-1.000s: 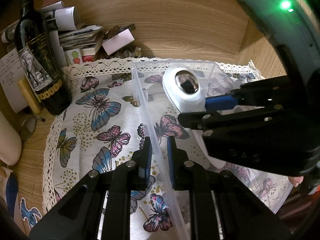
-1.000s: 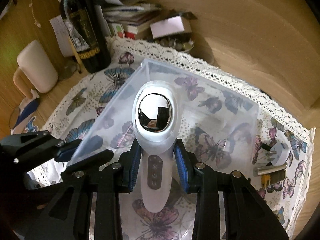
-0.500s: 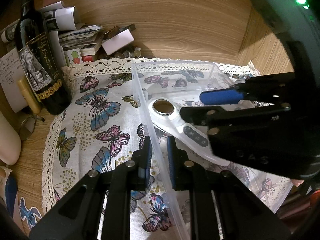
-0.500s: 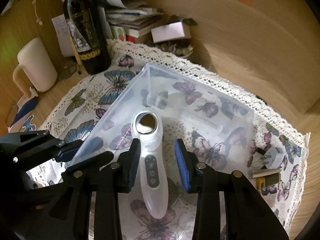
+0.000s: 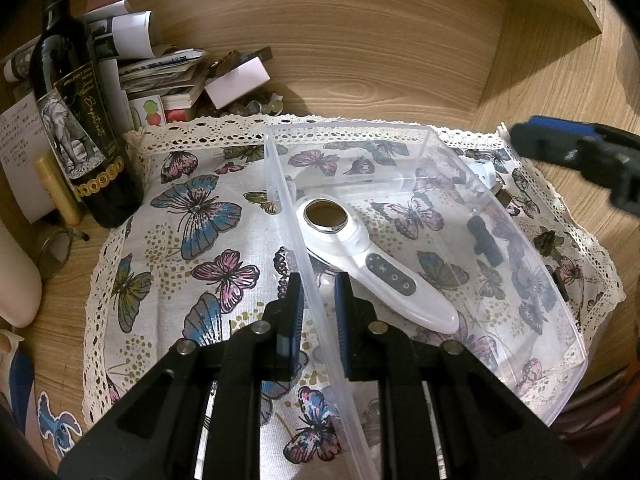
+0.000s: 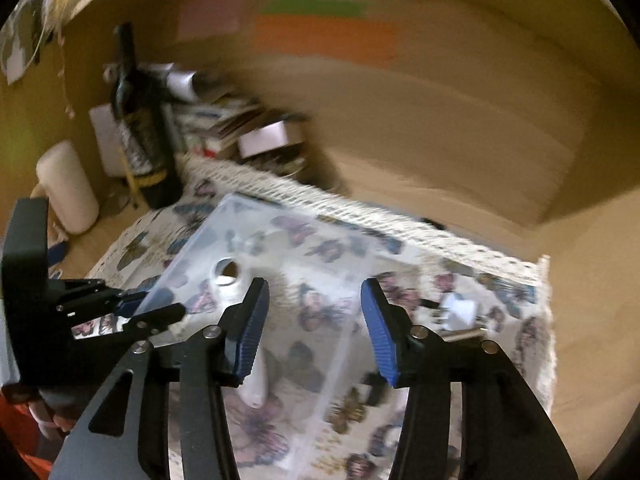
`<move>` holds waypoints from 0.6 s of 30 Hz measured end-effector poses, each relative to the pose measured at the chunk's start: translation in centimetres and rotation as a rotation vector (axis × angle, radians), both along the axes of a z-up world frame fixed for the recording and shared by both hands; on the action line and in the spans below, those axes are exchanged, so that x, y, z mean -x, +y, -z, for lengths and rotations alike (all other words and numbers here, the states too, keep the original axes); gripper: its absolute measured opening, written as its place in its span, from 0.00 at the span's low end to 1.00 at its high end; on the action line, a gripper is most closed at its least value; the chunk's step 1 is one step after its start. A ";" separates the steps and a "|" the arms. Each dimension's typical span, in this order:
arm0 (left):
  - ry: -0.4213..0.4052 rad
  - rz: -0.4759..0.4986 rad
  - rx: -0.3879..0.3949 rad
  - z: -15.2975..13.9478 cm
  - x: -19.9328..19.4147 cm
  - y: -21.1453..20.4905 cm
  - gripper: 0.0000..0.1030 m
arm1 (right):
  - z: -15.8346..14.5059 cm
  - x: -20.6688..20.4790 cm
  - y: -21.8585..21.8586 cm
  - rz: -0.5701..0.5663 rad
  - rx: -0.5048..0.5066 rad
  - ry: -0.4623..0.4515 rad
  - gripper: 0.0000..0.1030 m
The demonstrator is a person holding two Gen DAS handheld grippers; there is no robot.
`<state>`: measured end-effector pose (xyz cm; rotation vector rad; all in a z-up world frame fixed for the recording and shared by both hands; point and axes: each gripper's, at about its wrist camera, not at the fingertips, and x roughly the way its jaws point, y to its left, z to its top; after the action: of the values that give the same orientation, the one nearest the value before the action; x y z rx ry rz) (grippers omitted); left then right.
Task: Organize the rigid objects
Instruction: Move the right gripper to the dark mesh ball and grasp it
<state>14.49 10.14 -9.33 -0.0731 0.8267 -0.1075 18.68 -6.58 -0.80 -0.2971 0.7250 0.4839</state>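
The left hand-held gripper (image 5: 318,312) is pinching the near wall of the clear bin (image 5: 560,320); the white handheld device (image 5: 372,268) is lying inside, handle toward the near right, while the empty right hand-held gripper (image 6: 316,328) is opening above, probably clear of it

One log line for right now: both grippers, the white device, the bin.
left gripper: shut on clear bin wall | right gripper: fingers opening, empty | white handheld device: lying inside bin

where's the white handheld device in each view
Left wrist: white handheld device lies centre frame inside the clear bin.
Right wrist: lower left of centre, blurred, round head in the bin.
Shared landmark: dark wine bottle.
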 end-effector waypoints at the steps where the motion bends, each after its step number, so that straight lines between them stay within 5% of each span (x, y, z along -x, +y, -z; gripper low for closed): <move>1: 0.000 0.000 0.001 0.0 0.0 0.1 0.15 | -0.3 0.1 -0.7 0.016 -0.007 -0.008 0.46; 8: -0.001 0.002 -0.001 0.0 0.1 0.2 0.15 | -0.6 0.1 -6.4 0.164 -0.017 -0.027 0.49; 18: 0.000 0.001 0.001 0.0 0.1 0.3 0.15 | 4.5 -1.5 -12.9 0.343 -0.007 0.100 0.49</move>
<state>14.44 10.41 -9.37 -0.0731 0.8270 -0.1090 20.17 -19.47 -5.33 -0.1382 0.8518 0.1764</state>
